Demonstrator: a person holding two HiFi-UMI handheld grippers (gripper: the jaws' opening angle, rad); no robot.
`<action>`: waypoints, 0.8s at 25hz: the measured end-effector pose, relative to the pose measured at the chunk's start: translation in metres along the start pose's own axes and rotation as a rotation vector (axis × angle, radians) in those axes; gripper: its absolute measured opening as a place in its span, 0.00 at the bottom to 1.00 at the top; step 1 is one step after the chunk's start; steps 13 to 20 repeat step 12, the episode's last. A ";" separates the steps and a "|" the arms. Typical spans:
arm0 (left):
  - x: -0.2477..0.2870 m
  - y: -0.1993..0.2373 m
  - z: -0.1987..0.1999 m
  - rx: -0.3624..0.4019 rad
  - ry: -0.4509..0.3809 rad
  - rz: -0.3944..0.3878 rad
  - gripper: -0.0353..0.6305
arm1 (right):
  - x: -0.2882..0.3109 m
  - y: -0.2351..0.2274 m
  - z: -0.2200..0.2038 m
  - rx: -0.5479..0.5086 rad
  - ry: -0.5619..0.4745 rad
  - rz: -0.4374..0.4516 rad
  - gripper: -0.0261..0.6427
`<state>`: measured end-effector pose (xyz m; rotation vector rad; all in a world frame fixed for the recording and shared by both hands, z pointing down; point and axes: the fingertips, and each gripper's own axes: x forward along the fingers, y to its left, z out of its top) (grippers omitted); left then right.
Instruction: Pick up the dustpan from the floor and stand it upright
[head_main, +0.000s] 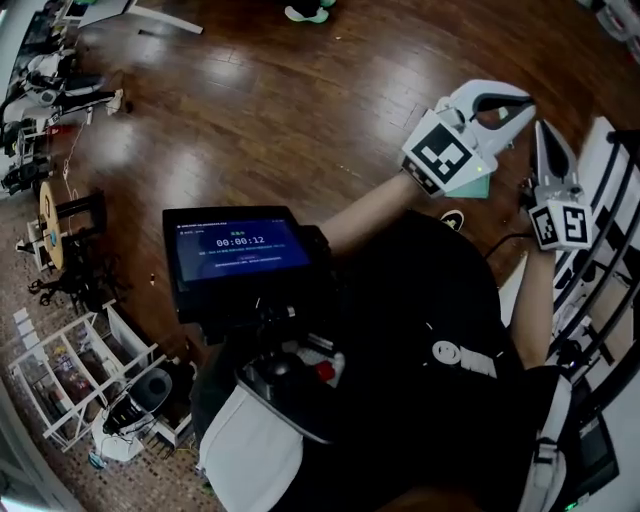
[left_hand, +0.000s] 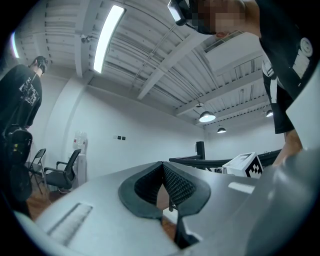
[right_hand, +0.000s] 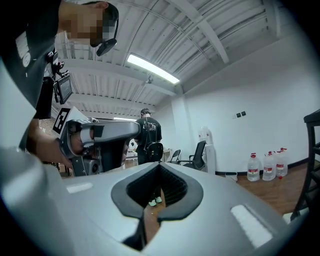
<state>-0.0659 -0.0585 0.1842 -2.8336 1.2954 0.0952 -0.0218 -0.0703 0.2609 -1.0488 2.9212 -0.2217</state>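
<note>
I hold my left gripper (head_main: 512, 112) and right gripper (head_main: 545, 142) side by side, right of the timer screen (head_main: 240, 250); both are closed on nothing, above the wooden floor (head_main: 300, 110).

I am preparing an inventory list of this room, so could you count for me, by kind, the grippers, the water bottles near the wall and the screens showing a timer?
grippers: 2 (left gripper, right gripper)
water bottles: 3
timer screen: 1
total: 6
</note>
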 end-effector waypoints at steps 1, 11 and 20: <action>0.000 0.000 -0.001 0.001 -0.001 0.000 0.08 | 0.001 0.000 0.000 0.001 -0.001 0.001 0.04; 0.006 -0.001 0.002 0.011 -0.015 -0.011 0.08 | 0.006 -0.002 0.005 -0.016 -0.007 0.005 0.04; 0.007 -0.001 0.002 0.012 -0.018 -0.012 0.08 | 0.007 -0.003 0.006 -0.017 -0.010 0.006 0.04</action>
